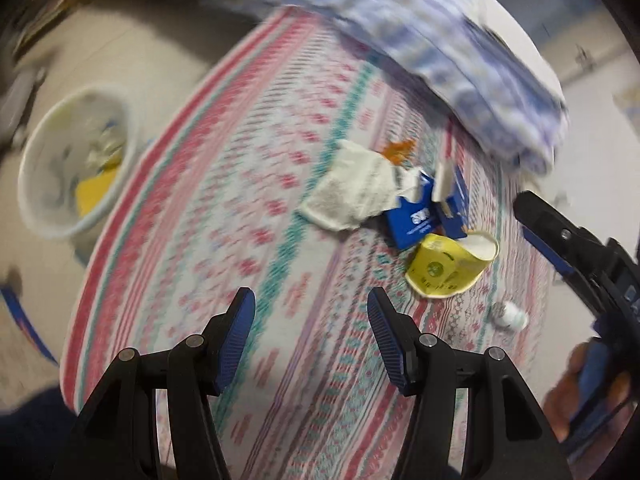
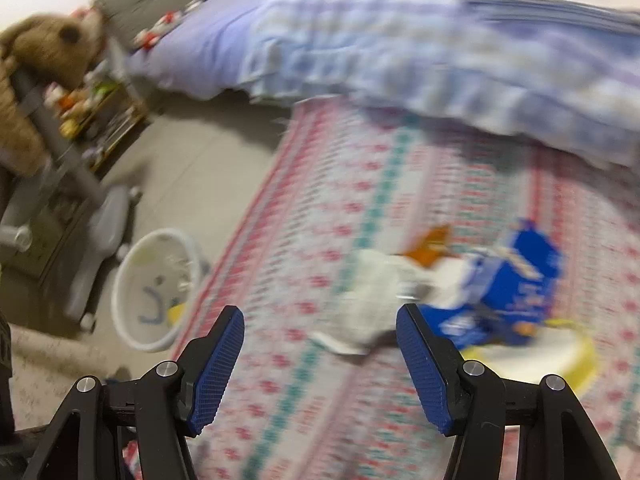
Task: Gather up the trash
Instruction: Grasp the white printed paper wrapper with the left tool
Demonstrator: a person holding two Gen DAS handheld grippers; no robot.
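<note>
1. right now my left gripper [image 1: 311, 334] and right gripper [image 2: 320, 354] are both spread, pinching nothing.
2. ahead on the rug [image 1: 240, 184]: tissue [image 2: 372, 300], blue carton [image 2: 516, 296], yellow cup [image 1: 448, 266].
3. tissue lies just ahead of the right gripper, nearer it; bin [image 1: 36, 200] far left.

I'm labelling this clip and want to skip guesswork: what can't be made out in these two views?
- White bin, left wrist view: motion blur smears its contents; only a yellow piece is clear.
- Blue carton, right wrist view: print blurred, unreadable.
- Yellow cup, right wrist view: partly behind the carton, smeared.
- Small white bottle, left wrist view: too small and blurred to identify.
- Orange scrap, left wrist view: mostly hidden behind the crumpled paper.
</note>
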